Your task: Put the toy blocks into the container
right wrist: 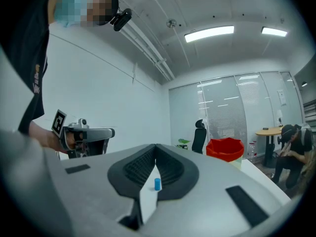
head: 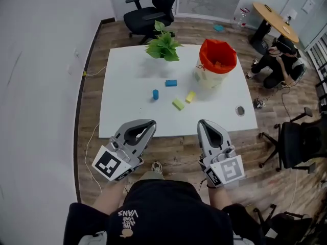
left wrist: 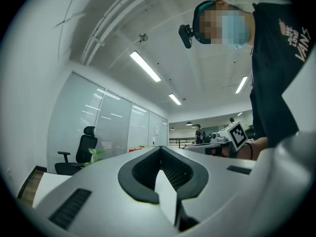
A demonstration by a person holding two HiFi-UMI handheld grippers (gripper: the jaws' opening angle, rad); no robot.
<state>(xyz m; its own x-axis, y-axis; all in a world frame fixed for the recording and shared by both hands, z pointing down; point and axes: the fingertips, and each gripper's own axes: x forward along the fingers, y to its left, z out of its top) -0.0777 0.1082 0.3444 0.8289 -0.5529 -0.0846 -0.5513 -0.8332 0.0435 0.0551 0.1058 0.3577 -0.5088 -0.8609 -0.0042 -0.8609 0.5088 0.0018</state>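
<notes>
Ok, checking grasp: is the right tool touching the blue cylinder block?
Apart: head view shows right tool off the white table, blue cylinder block beyond.

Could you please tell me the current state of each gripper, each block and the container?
left gripper: shut, empty
right gripper: shut, empty
container: upright, top open
blue cylinder: standing upright on the table, outside the container
blue block: lying flat, outside
yellow block: lying flat, outside
green block: lying flat, outside
</notes>
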